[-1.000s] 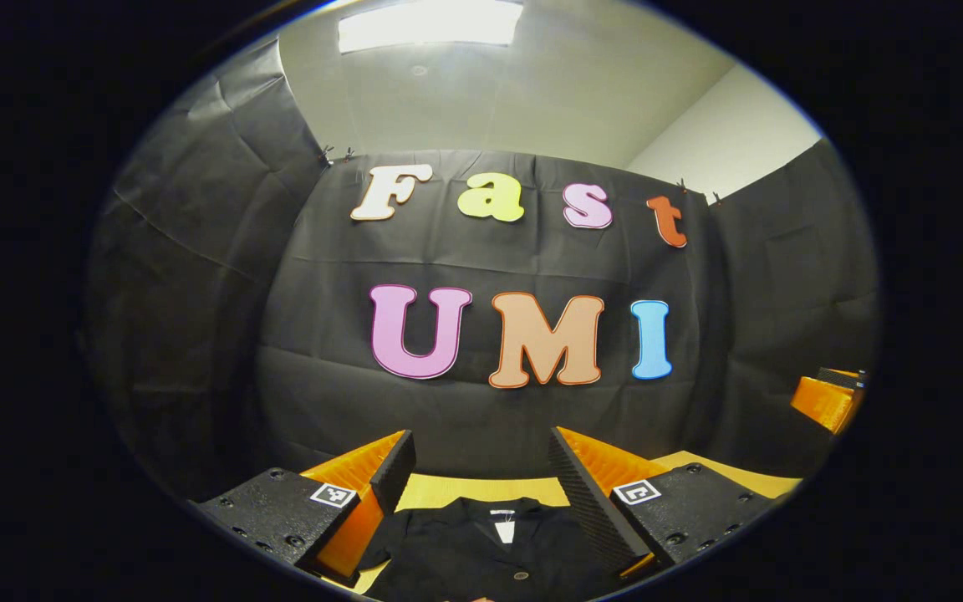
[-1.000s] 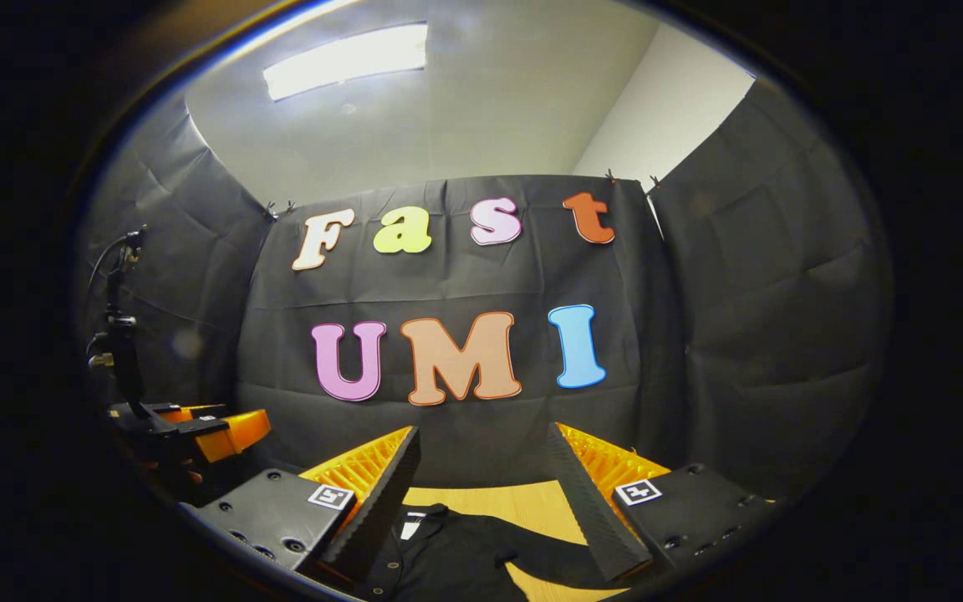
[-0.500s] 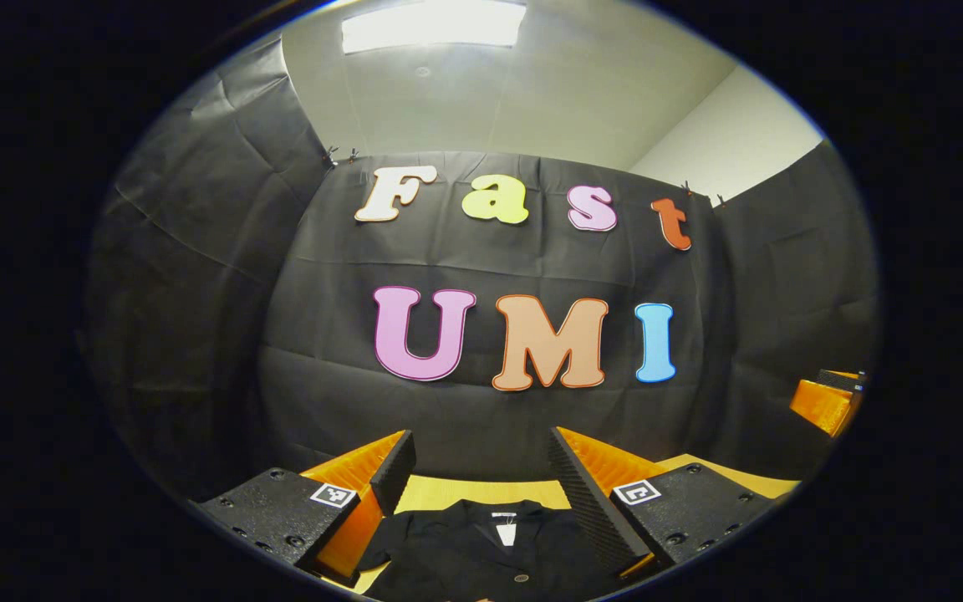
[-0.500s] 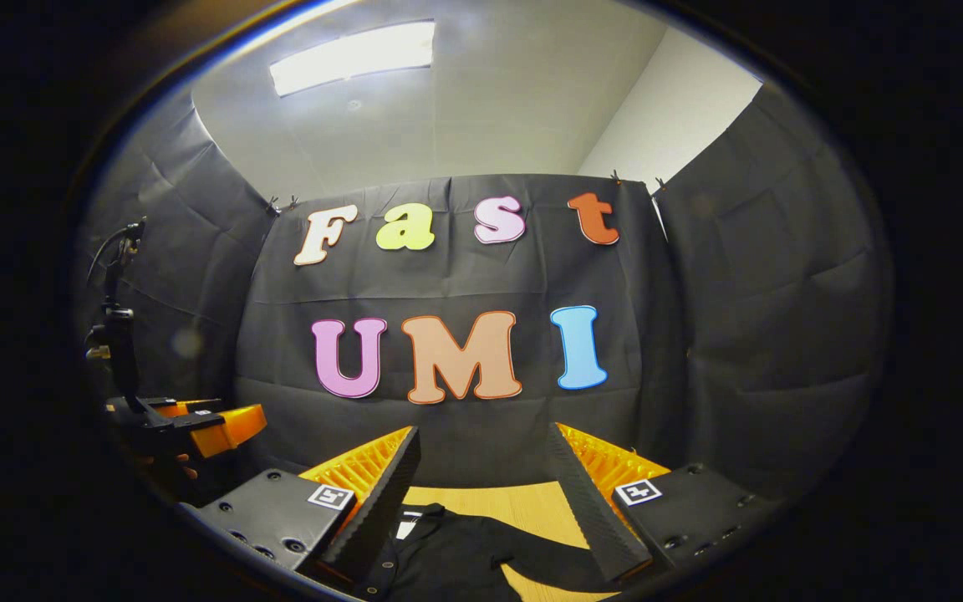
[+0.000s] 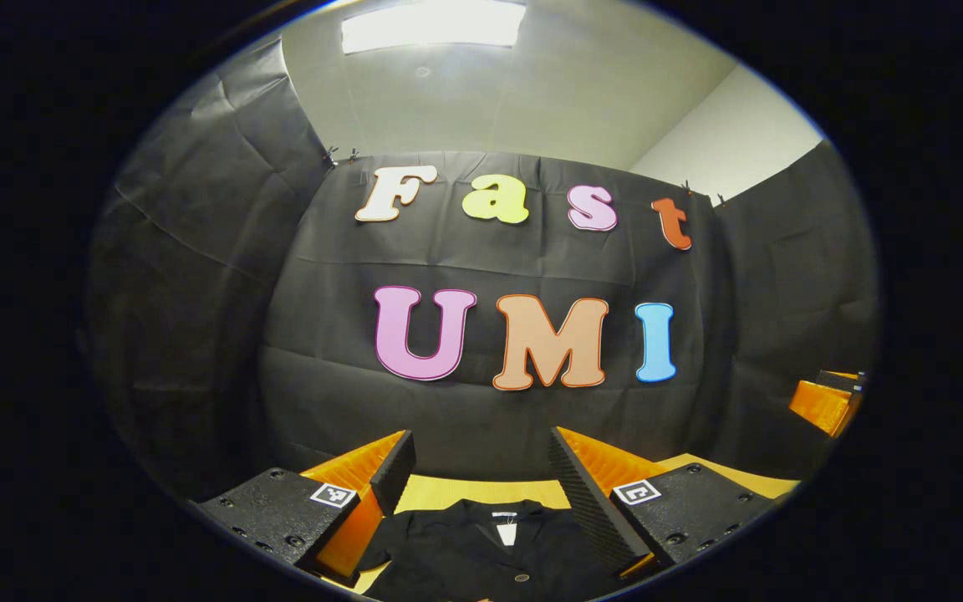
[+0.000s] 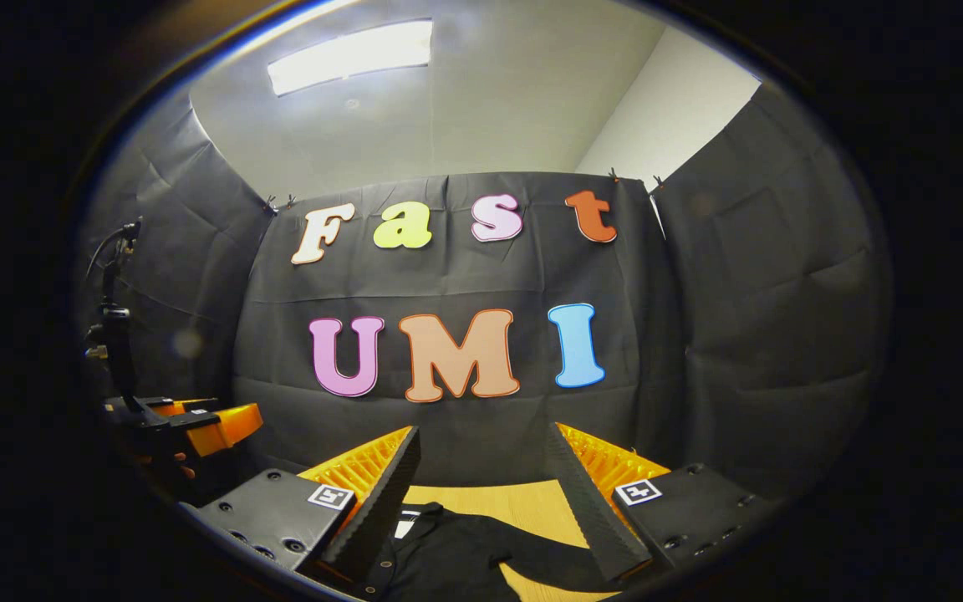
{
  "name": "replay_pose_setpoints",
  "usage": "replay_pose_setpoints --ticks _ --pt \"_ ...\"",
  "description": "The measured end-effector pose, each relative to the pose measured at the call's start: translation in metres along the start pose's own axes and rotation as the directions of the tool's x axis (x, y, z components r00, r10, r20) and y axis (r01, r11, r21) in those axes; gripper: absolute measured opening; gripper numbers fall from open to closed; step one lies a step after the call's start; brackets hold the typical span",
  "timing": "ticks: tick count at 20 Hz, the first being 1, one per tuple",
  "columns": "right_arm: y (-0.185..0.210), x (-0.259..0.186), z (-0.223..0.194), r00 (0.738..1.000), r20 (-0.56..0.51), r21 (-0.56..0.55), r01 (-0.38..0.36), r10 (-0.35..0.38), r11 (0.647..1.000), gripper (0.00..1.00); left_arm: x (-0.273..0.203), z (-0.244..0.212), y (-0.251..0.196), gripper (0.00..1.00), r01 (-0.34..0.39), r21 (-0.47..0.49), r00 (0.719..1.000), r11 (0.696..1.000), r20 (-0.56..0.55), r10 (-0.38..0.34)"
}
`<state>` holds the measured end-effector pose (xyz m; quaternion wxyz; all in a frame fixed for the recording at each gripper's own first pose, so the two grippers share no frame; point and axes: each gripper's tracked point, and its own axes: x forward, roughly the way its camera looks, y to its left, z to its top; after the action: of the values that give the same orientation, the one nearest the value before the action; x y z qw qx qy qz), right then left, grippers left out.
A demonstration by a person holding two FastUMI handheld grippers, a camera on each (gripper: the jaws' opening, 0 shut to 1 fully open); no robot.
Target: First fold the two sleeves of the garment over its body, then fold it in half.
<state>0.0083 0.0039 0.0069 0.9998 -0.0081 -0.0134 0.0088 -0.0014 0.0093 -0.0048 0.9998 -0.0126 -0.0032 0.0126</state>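
Observation:
A black button-up garment [image 5: 481,552] lies flat on the wooden table [image 5: 481,492], its collar and white neck tag toward the booth's back wall. My left gripper [image 5: 480,485] hovers open above the collar, holding nothing. In the right gripper view the same garment [image 6: 456,552] spreads its short sleeve [image 6: 548,562] out to the right over the table [image 6: 532,502]. My right gripper [image 6: 478,489] stands open above that shoulder area, nothing between its fingers. The left gripper [image 6: 189,422] shows at the far left of the right gripper view, held by a hand.
Black cloth walls close the booth on three sides just behind the table. The right gripper [image 5: 824,401] appears at the far right edge of the left gripper view. Bare wood shows beyond the collar and under the sleeve.
Almost nothing has moved; both views shifted very slightly, and the left gripper in the right gripper view dipped a little lower.

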Motion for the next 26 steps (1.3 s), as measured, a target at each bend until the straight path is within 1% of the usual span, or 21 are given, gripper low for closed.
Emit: replay_pose_setpoints --ticks 6,17,18,20,26 --pt "-0.001 -0.001 0.004 1.000 0.010 0.014 -0.007 0.007 1.000 0.97 -0.002 0.003 0.002 0.98 -0.005 0.005 1.000 1.000 0.007 0.005" --pt "-0.005 -0.004 0.008 1.000 0.011 0.025 0.003 -0.004 1.000 0.97 -0.006 0.004 0.008 0.98 -0.009 0.006 1.000 1.000 0.014 0.008" --pt "-0.006 -0.004 0.007 1.000 0.009 0.026 0.004 -0.004 1.000 0.97 -0.008 0.005 0.008 0.95 -0.009 0.009 1.000 1.000 0.015 0.009" --pt "-0.004 -0.005 0.006 1.000 0.003 0.030 0.002 -0.002 1.000 0.97 -0.009 0.006 0.009 0.98 -0.008 0.011 1.000 1.000 0.019 0.007" --pt "-0.005 -0.004 0.002 1.000 -0.002 0.017 0.000 0.000 1.000 0.97 -0.009 0.009 0.013 0.98 -0.017 0.026 1.000 1.000 0.023 0.017"
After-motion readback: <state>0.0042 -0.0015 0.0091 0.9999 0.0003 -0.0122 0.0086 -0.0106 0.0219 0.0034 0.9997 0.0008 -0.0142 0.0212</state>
